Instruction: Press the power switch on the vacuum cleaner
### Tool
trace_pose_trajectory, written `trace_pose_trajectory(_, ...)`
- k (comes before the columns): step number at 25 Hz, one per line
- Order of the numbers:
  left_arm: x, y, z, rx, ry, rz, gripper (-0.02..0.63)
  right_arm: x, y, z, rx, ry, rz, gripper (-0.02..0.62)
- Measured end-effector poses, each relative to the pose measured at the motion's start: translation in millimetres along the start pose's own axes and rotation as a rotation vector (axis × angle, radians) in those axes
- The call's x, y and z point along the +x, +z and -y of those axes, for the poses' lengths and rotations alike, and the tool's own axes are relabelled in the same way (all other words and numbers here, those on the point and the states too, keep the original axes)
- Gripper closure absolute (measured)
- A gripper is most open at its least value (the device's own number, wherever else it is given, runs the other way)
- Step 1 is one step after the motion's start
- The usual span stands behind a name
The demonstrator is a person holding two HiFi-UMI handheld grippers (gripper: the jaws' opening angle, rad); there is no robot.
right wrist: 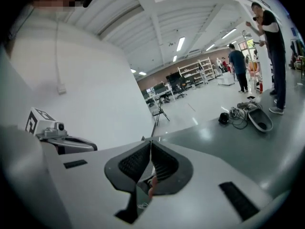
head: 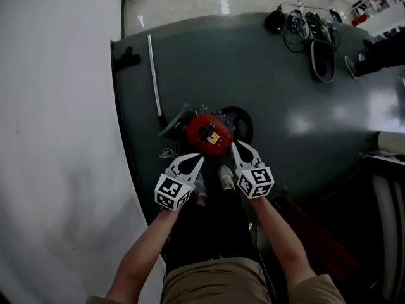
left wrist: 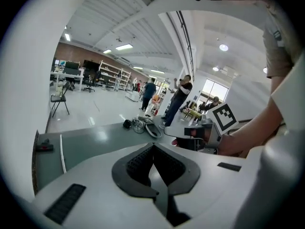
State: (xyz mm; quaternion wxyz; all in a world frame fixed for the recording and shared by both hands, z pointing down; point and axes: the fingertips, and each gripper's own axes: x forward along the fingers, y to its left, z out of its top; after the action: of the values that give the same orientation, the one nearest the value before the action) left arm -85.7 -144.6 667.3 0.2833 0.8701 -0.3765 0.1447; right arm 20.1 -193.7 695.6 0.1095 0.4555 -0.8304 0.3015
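- Red vacuum cleaner [head: 207,135] sits on the dark floor mat [head: 272,87], just ahead of the person's shoes [head: 226,177].
- Left gripper [head: 197,161] and right gripper [head: 236,147] hover near it, jaws pressed together, probably to give a blunt pressing tip.

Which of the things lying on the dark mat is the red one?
The vacuum cleaner, the round canister body. The long tube to its left is silver, and the cable pile at the far edge is black.
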Motion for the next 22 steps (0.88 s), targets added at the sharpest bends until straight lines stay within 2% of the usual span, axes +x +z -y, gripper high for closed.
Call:
trace_pose_trajectory(5,-66,86,42,0.071,-0.052,0.112,0.598,-64,115,-65,-0.083,0.036,0.181,0.58)
trace_pose_trajectory(9,-125,151,73,0.076,-0.079,0.204,0.598,-122,181,-108,-0.143,0.029,0.277,0.58)
trace_pose_trajectory(14,-190,208,101,0.129,-0.089,0.314,0.597,-188,227,-142,-0.219,0.005,0.35,0.58)
trace_pose_trajectory(18,-223,233,106,0.215,-0.067,0.344,0.597,-224,249,-153,-0.294,-0.029,0.386,0.58)
trace_pose_trajectory(22,-247,246,100,0.245,-0.032,0.375,0.597,-248,265,-160,-0.346,-0.051,0.422,0.58)
